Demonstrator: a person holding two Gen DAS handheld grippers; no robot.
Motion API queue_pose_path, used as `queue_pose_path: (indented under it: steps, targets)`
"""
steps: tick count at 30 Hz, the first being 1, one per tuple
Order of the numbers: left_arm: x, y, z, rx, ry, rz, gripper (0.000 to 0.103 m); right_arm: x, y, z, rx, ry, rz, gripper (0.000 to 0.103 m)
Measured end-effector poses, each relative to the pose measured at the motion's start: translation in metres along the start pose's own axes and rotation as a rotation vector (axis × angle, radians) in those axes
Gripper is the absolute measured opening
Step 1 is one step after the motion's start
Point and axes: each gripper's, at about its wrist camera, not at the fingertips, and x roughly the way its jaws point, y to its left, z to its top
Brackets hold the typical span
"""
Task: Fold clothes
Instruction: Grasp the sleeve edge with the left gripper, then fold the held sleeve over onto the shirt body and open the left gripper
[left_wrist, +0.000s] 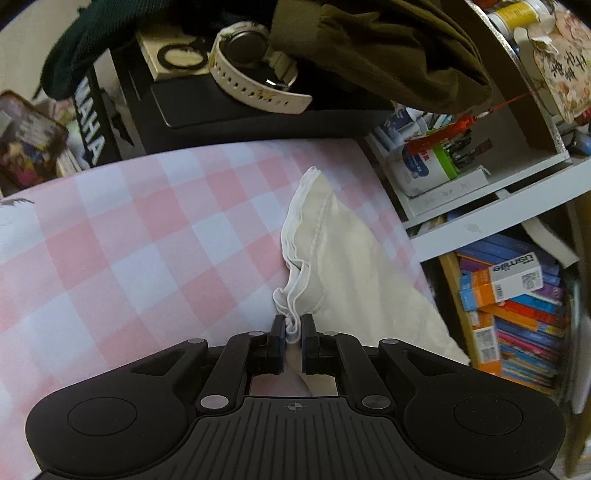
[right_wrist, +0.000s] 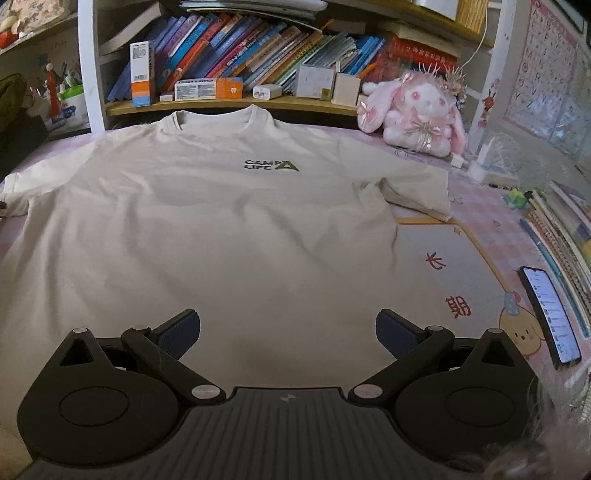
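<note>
A cream T-shirt (right_wrist: 207, 229) with a dark "CAMP LIFE" print lies spread flat on the pink checked cloth (left_wrist: 129, 240), collar toward the bookshelf. In the left wrist view my left gripper (left_wrist: 293, 326) is shut on a bunched edge of the T-shirt (left_wrist: 332, 251), whose fabric rises in a ridge away from the jaws. In the right wrist view my right gripper (right_wrist: 288, 332) hovers over the shirt's lower part, its jaws wide open with nothing between the pads. The shirt's right sleeve (right_wrist: 413, 184) lies folded outward.
A plush pink rabbit (right_wrist: 417, 114) sits at the far right of the table. A lit phone (right_wrist: 550, 314) and a stack of books (right_wrist: 569, 229) lie along the right edge. Bookshelves (right_wrist: 240, 62) stand behind. A black box with a white watch (left_wrist: 251, 66) borders the cloth.
</note>
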Motion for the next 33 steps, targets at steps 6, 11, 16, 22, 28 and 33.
queue_pose_path:
  steps: [6,11,16,22,28,33]
  targets:
    - [-0.005,-0.024,-0.011,0.073,-0.041,0.092,0.006,0.014,-0.037,0.001,0.025,-0.003,0.057,0.102]
    - [-0.022,-0.075,-0.033,0.310,-0.084,0.114,0.006,0.030,-0.059,0.001,0.034,0.012,0.116,0.102]
    - [-0.026,-0.159,-0.127,1.017,-0.026,0.080,0.013,0.043,-0.073,0.003,0.049,0.028,0.160,0.102]
    - [0.009,-0.152,-0.182,1.208,0.193,0.098,0.048,0.051,-0.082,0.005,0.052,0.041,0.186,0.102]
    - [-0.002,-0.137,-0.141,0.919,0.135,-0.025,0.073,0.055,-0.093,0.002,0.074,0.066,0.163,0.103]
    - [0.016,-0.118,-0.098,0.598,0.131,-0.012,0.074,0.057,-0.100,-0.001,0.103,0.080,0.138,0.102]
